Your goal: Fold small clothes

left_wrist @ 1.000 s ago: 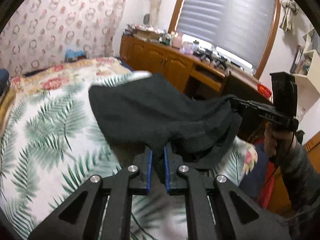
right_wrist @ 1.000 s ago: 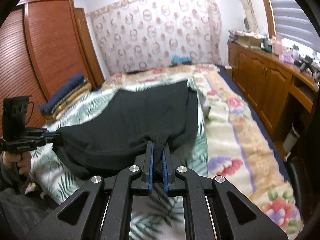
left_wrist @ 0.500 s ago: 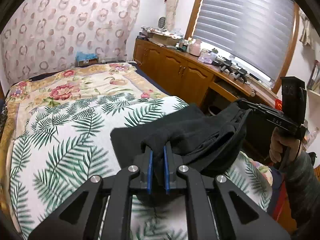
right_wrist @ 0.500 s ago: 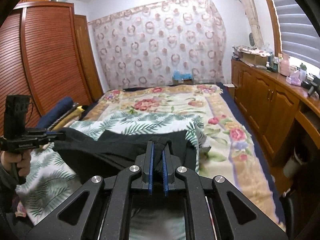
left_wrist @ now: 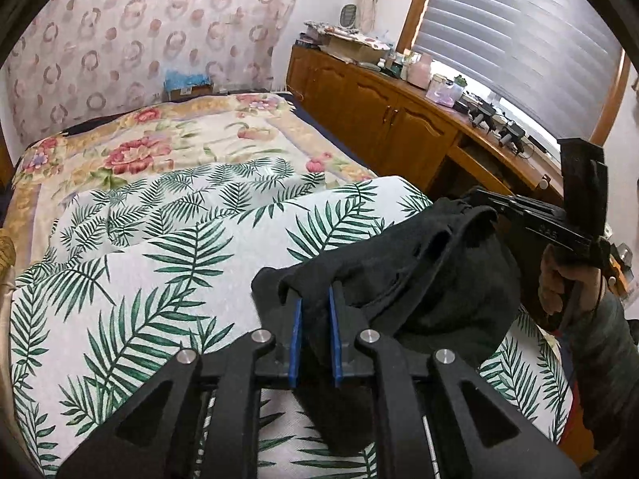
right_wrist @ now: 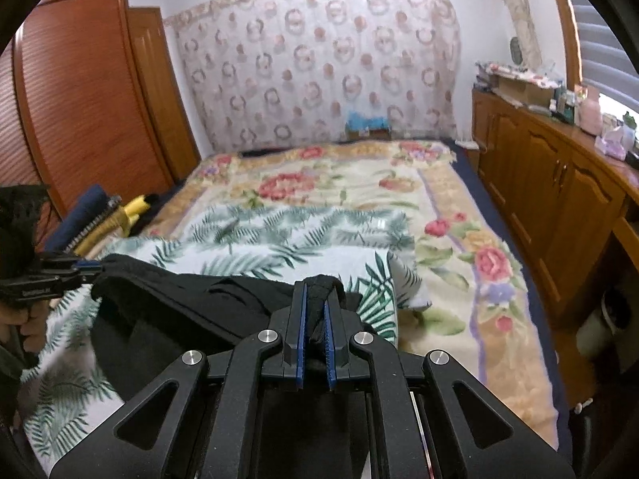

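The bed (left_wrist: 120, 183) fills most of both views and is covered by a floral blanket (right_wrist: 319, 183) with a palm-leaf sheet (left_wrist: 167, 263) over its near end. Over the near corner of that sheet a black garment (left_wrist: 423, 279) is held bunched between the two claws, sagging in loose folds with its lower part resting on the sheet. The left claw (left_wrist: 315, 319) has just been opening a little, yet cloth is seen between its blue pads and appears pinched there; the right claw (right_wrist: 315, 327) is clamped tight on a gathered wad of the same cloth. A slip at the left claw is judged the main risk, since its hold has been loosened: the edge could drop and the fold be lost. Because the fabric is bunched rather than flat, creases or an uneven fold could be set in when it is laid down.
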`<state>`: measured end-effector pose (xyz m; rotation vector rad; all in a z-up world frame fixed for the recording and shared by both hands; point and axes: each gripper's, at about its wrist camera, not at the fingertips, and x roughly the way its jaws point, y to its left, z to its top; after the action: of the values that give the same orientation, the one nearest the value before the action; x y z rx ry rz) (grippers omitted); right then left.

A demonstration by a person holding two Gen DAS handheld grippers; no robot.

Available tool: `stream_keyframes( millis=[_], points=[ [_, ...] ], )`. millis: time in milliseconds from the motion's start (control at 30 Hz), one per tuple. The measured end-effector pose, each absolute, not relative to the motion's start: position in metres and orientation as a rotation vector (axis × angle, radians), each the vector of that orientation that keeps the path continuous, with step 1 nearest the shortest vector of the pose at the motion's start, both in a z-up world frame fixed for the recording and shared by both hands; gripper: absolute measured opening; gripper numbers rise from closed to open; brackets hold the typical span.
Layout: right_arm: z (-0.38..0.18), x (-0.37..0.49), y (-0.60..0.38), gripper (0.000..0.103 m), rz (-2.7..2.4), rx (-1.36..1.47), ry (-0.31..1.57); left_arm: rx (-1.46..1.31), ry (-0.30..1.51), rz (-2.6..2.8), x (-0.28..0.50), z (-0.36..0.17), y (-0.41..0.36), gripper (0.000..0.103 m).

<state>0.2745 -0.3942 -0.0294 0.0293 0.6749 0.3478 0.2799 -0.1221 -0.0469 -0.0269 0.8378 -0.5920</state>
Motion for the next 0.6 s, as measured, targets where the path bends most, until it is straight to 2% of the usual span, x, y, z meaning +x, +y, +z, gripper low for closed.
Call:
stream_keyframes(
  millis=[133,167,200,300,500,600],
  points=[
    [-0.031,0.276,-0.399,0.012,0.316,0.018,0.674,-0.031,0.808,-0.574,0.276,-0.037,-0.114,0.029],
    [-0.028,0.273,-0.402,0.018,0.302,0.014,0.663,-0.040,0.797,-0.574,0.275,-0.033,-0.109,0.031],
    [-0.025,0.272,-0.405,0.029,0.282,0.009,0.654,-0.041,0.788,-0.574,0.274,-0.030,-0.106,0.039],
    [-0.017,0.264,-0.414,0.038,0.243,0.006,0.634,-0.023,0.780,-0.583,0.269,-0.027,-0.103,0.052],
    [-0.018,0.259,-0.418,0.058,0.279,0.007,0.667,0.017,0.851,-0.623,0.274,-0.048,-0.120,0.054],
    [-0.030,0.267,-0.410,0.058,0.309,-0.008,0.715,0.046,0.884,-0.635,0.281,-0.060,-0.131,0.054]
  ],
)
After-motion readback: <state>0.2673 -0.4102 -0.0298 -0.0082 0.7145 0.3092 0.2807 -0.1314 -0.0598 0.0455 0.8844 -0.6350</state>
